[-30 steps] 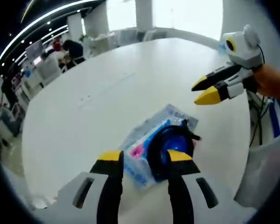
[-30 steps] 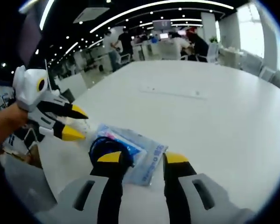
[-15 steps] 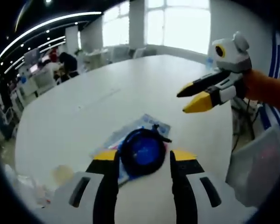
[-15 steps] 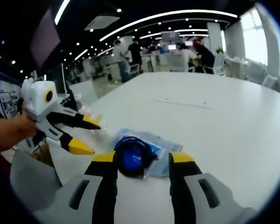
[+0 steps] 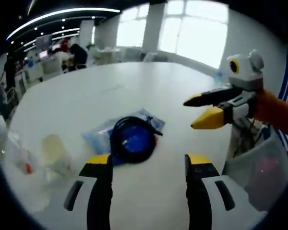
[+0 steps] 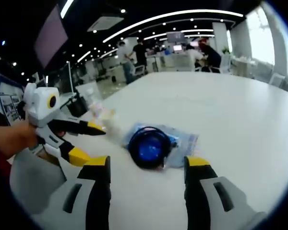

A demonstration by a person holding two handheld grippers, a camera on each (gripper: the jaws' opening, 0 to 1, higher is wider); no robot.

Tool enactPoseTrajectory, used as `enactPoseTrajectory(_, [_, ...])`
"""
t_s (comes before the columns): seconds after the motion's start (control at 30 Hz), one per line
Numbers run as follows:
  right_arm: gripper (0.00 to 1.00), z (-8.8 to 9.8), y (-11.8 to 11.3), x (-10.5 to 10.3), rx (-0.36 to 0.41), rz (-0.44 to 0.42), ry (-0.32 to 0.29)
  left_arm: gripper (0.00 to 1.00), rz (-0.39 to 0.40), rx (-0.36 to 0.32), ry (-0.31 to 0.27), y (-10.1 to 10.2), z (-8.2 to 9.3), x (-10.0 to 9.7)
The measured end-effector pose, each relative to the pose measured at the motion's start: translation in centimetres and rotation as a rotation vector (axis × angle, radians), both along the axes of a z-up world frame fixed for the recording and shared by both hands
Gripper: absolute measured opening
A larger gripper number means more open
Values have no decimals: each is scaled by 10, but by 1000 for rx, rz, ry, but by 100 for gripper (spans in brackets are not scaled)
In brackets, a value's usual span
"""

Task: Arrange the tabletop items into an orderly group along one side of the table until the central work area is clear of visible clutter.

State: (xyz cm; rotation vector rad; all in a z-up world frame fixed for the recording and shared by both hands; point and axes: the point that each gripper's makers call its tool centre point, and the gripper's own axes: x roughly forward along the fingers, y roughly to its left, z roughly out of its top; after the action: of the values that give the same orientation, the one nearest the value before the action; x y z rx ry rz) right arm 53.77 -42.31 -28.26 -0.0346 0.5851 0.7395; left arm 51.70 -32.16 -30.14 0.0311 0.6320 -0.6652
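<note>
The white tabletop [image 5: 134, 91] takes up most of both views, running back toward an open office where a few people stand, too small and blurred to describe. In the right gripper view the tabletop [image 6: 221, 110] stretches bare toward the upper right.

Just below the middle of the left gripper view lies a flat clear plastic packet with blue print [image 5: 98, 136], and on top of it a coil of black cable [image 5: 133, 140] with something blue showing through its centre. What the blue part is I can't make out. In the right gripper view the same packet [image 6: 185, 143] and coil [image 6: 150, 146] sit at centre frame.

At the left edge of the left gripper view are some pale, crumpled, see-through bags or wrappers [image 5: 53, 155], heavily blurred, with a red speck among them.

The left gripper [image 5: 148, 163] rises from the bottom of its view with its fingers spread wide and holding nothing; the coil lies just beyond the tips. The right gripper [image 6: 149, 165] is likewise wide apart and empty, the coil between and beyond its tips. Each gripper also shows in the other's view, hand-held, slightly parted: the right one [image 5: 201, 111] at right, the left one [image 6: 89, 141] at left.
</note>
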Motion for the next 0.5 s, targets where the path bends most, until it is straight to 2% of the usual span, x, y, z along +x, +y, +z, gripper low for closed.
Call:
enactPoseTrajectory(0.13, [68, -4, 3, -9, 8, 9, 10, 64, 18, -45, 27, -2, -5, -11])
enactPoseTrajectory(0.23, [68, -6, 2, -13, -7, 15, 6, 66, 29, -56, 30, -1, -8, -16])
enactPoseTrajectory(0.5, [73, -4, 1, -13, -10, 27, -5, 75, 53, -81, 6, 1, -10, -18])
